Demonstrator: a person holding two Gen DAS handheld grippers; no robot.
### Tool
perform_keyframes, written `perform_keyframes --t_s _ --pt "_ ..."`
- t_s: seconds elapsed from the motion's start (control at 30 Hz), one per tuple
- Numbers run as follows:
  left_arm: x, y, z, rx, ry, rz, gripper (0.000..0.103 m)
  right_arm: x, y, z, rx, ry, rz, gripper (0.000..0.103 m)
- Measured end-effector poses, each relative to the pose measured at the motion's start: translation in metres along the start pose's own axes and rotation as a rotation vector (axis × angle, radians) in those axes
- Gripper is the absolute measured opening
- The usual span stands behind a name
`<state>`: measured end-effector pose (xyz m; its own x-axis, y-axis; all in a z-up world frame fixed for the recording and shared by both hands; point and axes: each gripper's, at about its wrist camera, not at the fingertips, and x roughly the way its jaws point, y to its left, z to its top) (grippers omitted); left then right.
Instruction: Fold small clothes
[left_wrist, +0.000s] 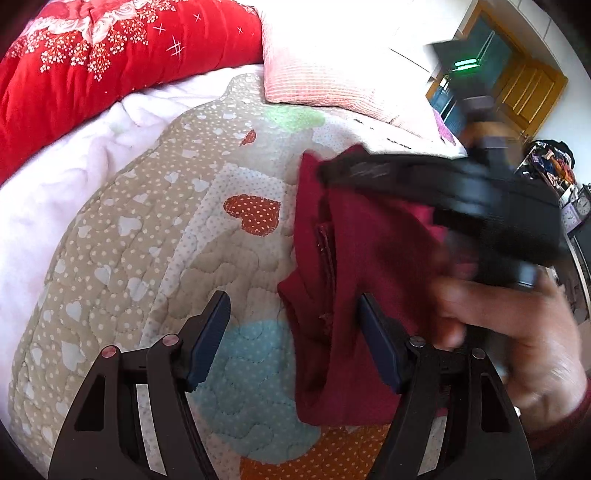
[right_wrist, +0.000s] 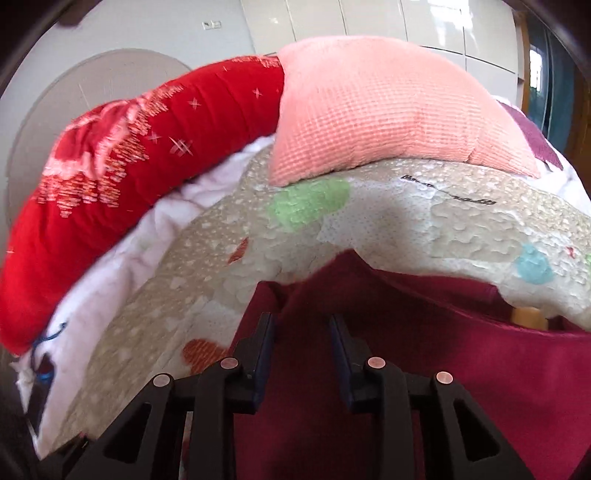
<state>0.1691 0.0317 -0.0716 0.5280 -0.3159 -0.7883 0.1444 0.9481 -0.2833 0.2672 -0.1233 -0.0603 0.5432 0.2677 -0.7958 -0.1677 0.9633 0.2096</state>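
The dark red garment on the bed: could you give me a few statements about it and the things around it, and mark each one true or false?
1. The dark red garment lies on a quilt with heart patches. True.
2. The left gripper is clamped shut on the garment. False: its jaws stand wide apart, with one finger over the quilt and the other over the cloth.
3. A pink pillow lies at the far edge of the quilt. True.
4. The bolster beside the pillow is blue. False: the bolster is bright red with a pale floral print.
5. The right gripper is over the garment, jaws open. True.
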Motion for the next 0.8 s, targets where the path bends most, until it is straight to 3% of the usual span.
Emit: perform_keyframes --t_s 0.07,0.1,0.23,0.4,0.5,0.63,0.73,0.8 --pt "0.001 0.000 0.000 -0.002 0.005 -0.002 0.071 0.020 -0.002 0.001 0.006 0.060 0.015 0.030" --pt "0.002 0.000 0.000 -0.001 0.007 -0.003 0.071 0.017 -0.002 0.002 0.005 0.048 0.019 0.029" --pt "-0.002 -0.003 0.000 0.010 -0.002 0.005 0.071 -0.025 -0.017 -0.007 0.025 0.008 0.087 0.029" --pt "-0.013 -0.005 0.001 0.009 -0.028 0.006 0.071 -0.091 -0.071 -0.051 0.015 -0.071 -0.126 0.029" --pt "-0.017 -0.007 0.000 0.014 -0.040 0.006 0.071 -0.129 -0.126 -0.074 0.124 -0.134 -0.252 0.029" --pt "-0.015 -0.010 -0.002 0.018 -0.029 0.006 0.071 -0.159 -0.192 -0.088 0.308 -0.163 -0.333 0.031" --pt "-0.010 -0.010 -0.003 0.021 -0.023 0.013 0.071 -0.158 -0.221 -0.082 0.333 -0.137 -0.375 0.043" --pt "-0.008 -0.009 -0.003 0.018 -0.017 0.010 0.071 -0.147 -0.236 -0.079 0.357 -0.104 -0.381 0.044"
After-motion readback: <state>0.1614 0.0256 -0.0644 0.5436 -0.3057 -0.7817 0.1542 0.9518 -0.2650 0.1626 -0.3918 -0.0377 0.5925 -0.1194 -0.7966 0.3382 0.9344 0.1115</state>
